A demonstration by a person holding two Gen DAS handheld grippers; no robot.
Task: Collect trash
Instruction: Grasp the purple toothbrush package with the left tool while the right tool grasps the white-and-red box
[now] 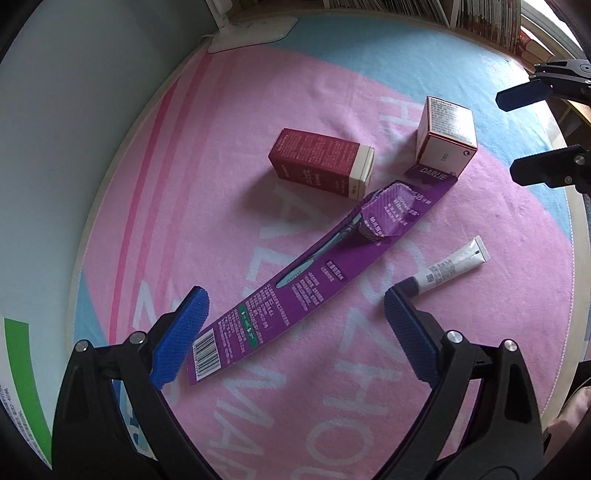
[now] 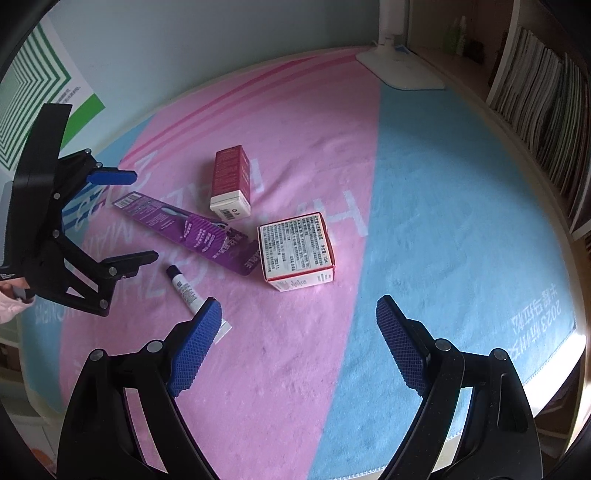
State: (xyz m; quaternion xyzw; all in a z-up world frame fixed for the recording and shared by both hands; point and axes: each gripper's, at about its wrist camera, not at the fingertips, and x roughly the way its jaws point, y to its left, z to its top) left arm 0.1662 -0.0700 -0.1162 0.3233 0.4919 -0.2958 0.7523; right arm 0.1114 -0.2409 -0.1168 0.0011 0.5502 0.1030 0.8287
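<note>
A long purple toothbrush package [image 1: 314,273] [image 2: 188,225] lies diagonally on the pink and blue towel. Beside it a dark red carton [image 1: 321,162] [image 2: 231,181] lies on its side, and a white box with red edges [image 1: 445,136] [image 2: 295,251] stands close by. A small white tube [image 1: 448,267] [image 2: 184,288] lies near the package. My left gripper [image 1: 295,325] [image 2: 123,218] hovers open over the barcode end of the package, nothing between its blue pads. My right gripper [image 2: 299,332] [image 1: 517,133] is open too, above bare towel in front of the white box.
The towel [image 2: 443,221] covers a round table. A white lamp base [image 1: 251,31] [image 2: 402,70] stands at the far edge. Shelves of books [image 2: 543,103] run along the right side. A wall poster with green stripes [image 2: 33,74] is at the left.
</note>
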